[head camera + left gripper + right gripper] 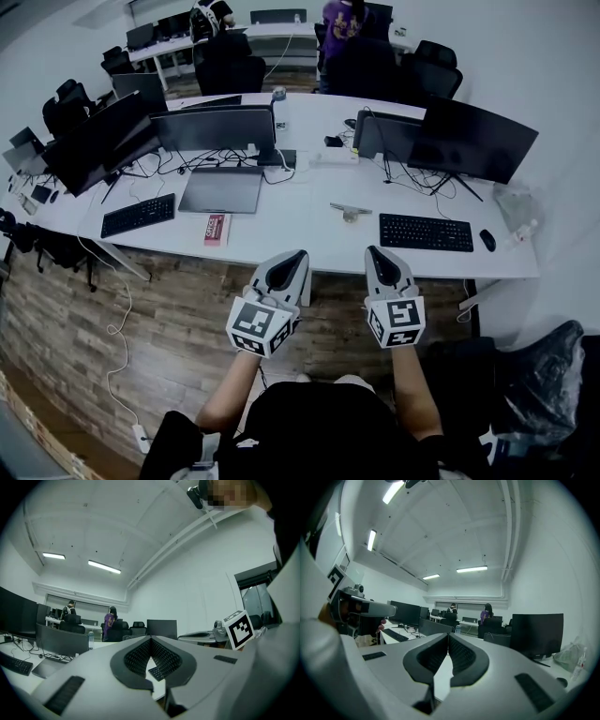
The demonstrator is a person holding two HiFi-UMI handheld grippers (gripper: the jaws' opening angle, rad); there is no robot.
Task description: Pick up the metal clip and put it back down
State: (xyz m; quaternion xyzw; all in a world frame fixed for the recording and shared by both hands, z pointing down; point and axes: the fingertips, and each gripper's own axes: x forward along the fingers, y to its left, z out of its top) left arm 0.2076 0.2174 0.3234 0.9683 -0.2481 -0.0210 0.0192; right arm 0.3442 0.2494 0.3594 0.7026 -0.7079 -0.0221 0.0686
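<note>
My left tool (298, 254) and my right tool (373, 250) are closed tight and hold nothing. The metal clip (351, 212) lies farther out on the surface (300, 227).

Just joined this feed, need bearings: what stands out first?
Two grippers with marker cubes, the left gripper and right gripper, hang side by side at the near edge of the white desk, both shut and empty. Beyond them the metal clip lies on the desk, left of the right-hand keyboard.
</note>
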